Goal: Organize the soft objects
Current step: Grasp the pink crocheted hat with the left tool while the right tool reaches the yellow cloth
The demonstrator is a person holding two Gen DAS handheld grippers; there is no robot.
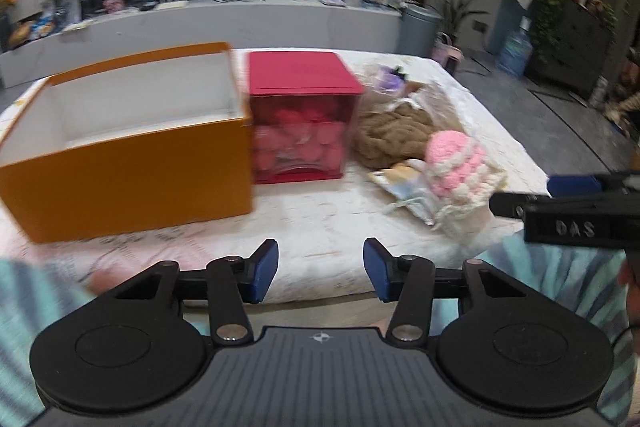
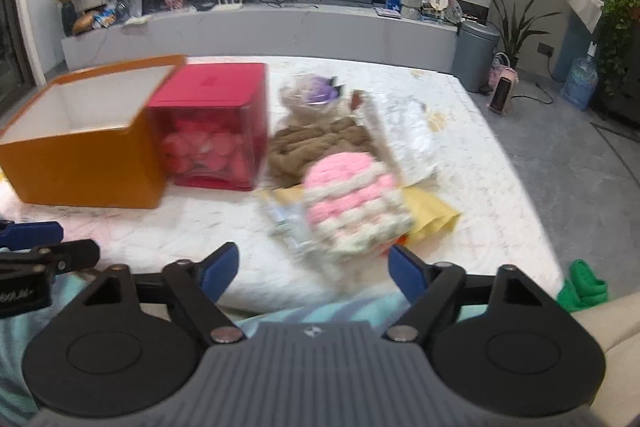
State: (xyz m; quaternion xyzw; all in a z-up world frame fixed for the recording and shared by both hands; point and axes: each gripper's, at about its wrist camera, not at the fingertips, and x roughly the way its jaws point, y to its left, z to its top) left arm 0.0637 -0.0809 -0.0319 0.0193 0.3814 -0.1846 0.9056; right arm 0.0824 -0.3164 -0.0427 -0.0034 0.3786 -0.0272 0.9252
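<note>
An open orange box (image 1: 128, 167) (image 2: 80, 163) stands on the white table (image 1: 320, 227) at the left, its inside looking empty. A red cube box (image 1: 300, 119) (image 2: 216, 131) stands beside it. To the right lies a pile of soft things: a pink and cream knitted piece (image 1: 456, 163) (image 2: 352, 203), a brown knit (image 1: 392, 131) (image 2: 316, 143) and a bagged purple item (image 1: 390, 77) (image 2: 320, 89). My left gripper (image 1: 320, 275) is open and empty near the front edge. My right gripper (image 2: 314, 273) is open and empty just short of the pink piece.
Plastic wrappers (image 2: 404, 131) and a yellow envelope (image 2: 432, 215) lie under and beside the pile. A green item (image 2: 582, 285) lies on the floor at right. A long TV console (image 2: 260, 27), a bin (image 2: 476, 51) and plants stand behind the table.
</note>
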